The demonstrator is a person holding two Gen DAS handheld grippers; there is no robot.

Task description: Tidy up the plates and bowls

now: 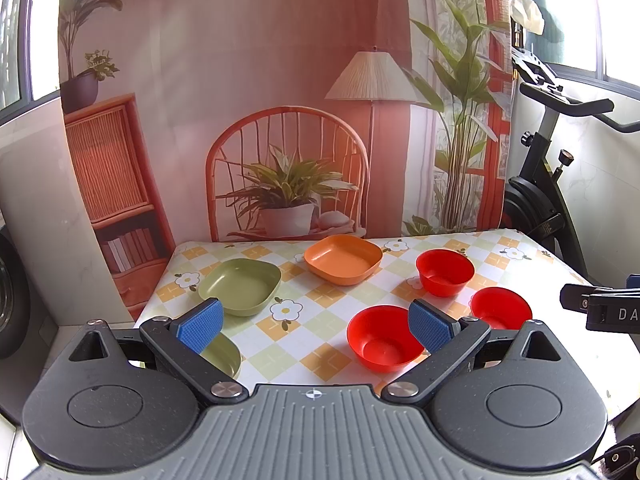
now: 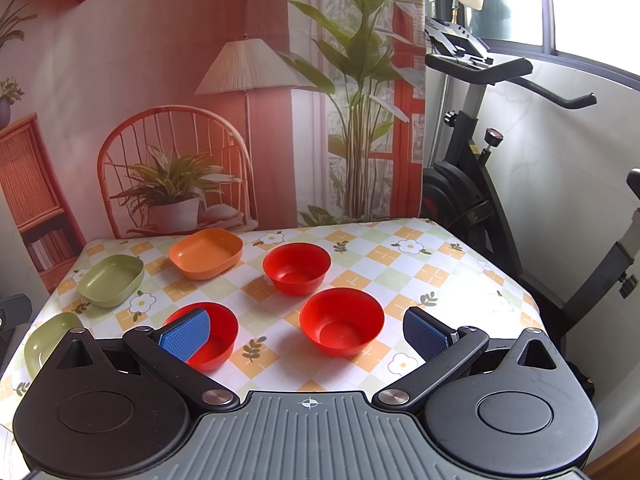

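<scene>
Both the left gripper (image 1: 316, 326) and right gripper (image 2: 306, 332) are spread wide, holding nothing. Recommended: right gripper pinches the red bowl (image 2: 341, 321) rim directly ahead, squarely, for nesting.

Both wrist views overlooking table (image 1: 304, 332)

A printed fabric backdrop (image 2: 168, 80) showing a rattan chair, floor lamp and potted plants hangs behind the table with a flower-patterned checked tablecloth (image 2: 400, 276). A black exercise bike (image 2: 480, 184) stands beside white marbled wall tiles (image 2: 560, 160); daylight enters through windows (image 1: 624, 12).
</scene>
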